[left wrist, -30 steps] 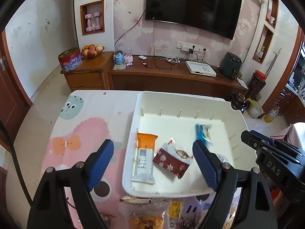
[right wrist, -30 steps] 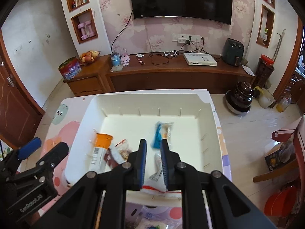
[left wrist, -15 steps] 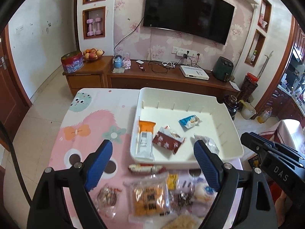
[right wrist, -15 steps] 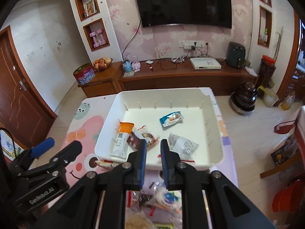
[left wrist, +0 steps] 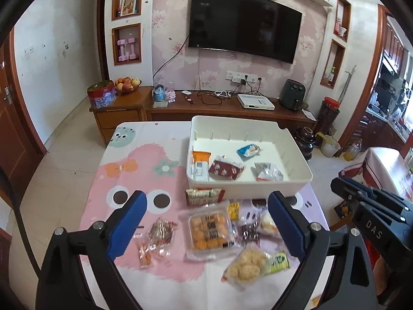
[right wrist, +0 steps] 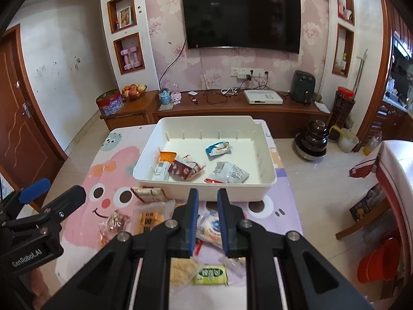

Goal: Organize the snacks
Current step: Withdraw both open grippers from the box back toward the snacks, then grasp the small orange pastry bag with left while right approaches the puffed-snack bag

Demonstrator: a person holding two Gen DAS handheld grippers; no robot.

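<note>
snacks split between bin and tablecloth

pink cartoon-print tablecloth (left wrist: 134, 170) covers the table, with a wall-mounted black television (left wrist: 242, 23) and a long wooden cabinet (left wrist: 206, 108) behind it. on the cloth sits a white rectangular plastic bin (left wrist: 247, 190), and inside it lie an orange-and-white bar wrapper (left wrist: 200, 164) at the left wall, a dark red flower-print packet (left wrist: 225, 169) just beside it, a blue-and-white packet (left wrist: 249, 150) toward the back, and a silver crinkled packet (left wrist: 268, 172) near the front wall.

on the near side of the bin, loose snacks are scattered on the cloth: a clear tray pack of golden pastries (left wrist: 209, 228), a clear bag of pale puffed pieces (left wrist: 245, 264), a small green wrapped sweet (right wrist: 211, 273).

left gripper (left wrist: 206, 224) hovers above this pile, jaws spread wide, holding nothing. right gripper (right wrist: 207, 219) hangs over the right side of the pile, blue pads drawn close with a narrow gap, nothing between them.
</note>
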